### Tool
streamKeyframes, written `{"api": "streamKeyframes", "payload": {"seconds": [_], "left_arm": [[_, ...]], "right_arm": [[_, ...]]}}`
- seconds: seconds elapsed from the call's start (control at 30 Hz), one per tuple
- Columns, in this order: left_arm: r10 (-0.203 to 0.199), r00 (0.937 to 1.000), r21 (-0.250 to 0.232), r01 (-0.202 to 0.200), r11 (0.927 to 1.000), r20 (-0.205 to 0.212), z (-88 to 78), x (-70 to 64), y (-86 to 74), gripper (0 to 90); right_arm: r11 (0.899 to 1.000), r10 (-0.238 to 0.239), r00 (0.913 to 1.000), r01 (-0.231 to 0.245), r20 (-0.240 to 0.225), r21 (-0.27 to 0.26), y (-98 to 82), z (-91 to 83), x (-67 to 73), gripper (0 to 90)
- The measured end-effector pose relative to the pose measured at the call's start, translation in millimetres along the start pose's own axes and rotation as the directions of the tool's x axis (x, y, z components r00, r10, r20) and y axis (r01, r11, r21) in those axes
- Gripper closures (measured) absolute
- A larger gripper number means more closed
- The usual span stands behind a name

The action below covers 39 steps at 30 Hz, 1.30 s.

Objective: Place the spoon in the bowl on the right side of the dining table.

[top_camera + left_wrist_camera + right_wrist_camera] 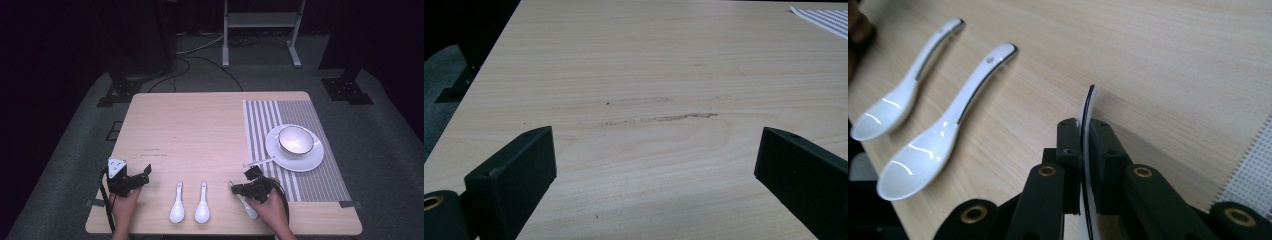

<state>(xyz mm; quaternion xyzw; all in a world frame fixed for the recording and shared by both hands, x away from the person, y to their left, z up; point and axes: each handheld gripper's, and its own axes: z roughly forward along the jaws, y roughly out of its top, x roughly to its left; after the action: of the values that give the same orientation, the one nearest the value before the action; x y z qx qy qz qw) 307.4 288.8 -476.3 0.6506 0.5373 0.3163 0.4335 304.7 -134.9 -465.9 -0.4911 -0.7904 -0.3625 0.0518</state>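
High view: I look from above my near edge, forward and down on the whole table point(200, 125).
Left gripper view: I sit low, close to the table point(649, 75), facing its far edge.
Right gripper view: I'm very near the table point(1173, 60), beside two spoons point(938, 135).
Shared: the high view also holds those spoons point(190, 202).

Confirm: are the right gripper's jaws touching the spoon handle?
Touching. In the right gripper view the right gripper has both jaws pressed flat against the thin white spoon handle, with no gap on either side.
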Motion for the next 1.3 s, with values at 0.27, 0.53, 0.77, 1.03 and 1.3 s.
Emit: {"api": "streamKeyframes", "payload": {"seconds": [0.27,0.53,0.77,1.03,1.3], "left_arm": [[0.0,1.0,-0.002,0.0,1.0,-0.003,-0.2,-0.3,-0.1,2.0],[0.002,1.0,-0.002,-0.002,1.0,-0.005,-0.4,-0.3,-0.2,2.0],[0.001,1.0,-0.003,-0.001,1.0,-0.005,-0.4,-0.4,-0.2,2.0],[0.002,1.0,-0.001,-0.002,1.0,-0.005,-0.4,-0.3,-0.2,2.0],[0.0,1.0,-0.003,0.0,1.0,-0.004,-0.3,-0.4,-0.2,2.0]], "right_arm": [[0.991,0.087,0.99,-0.097,-0.111,-0.093,-2.9,-25.7,-17.0,85.2],[0.968,0.138,0.9614,-0.182,-0.238,-0.175,-7.2,-52.2,-35.3,85.1],[0.951,0.16,0.9474,-0.223,-0.277,-0.213,-6.0,-64.4,-42.3,85.1],[0.932,0.18,0.9446,-0.253,-0.274,-0.26,-1.8,-77.5,-50.9,85.2],[0.907,0.2,0.9449,-0.278,-0.26,-0.315,3.6,-96.0,-61.5,85.2]]}}
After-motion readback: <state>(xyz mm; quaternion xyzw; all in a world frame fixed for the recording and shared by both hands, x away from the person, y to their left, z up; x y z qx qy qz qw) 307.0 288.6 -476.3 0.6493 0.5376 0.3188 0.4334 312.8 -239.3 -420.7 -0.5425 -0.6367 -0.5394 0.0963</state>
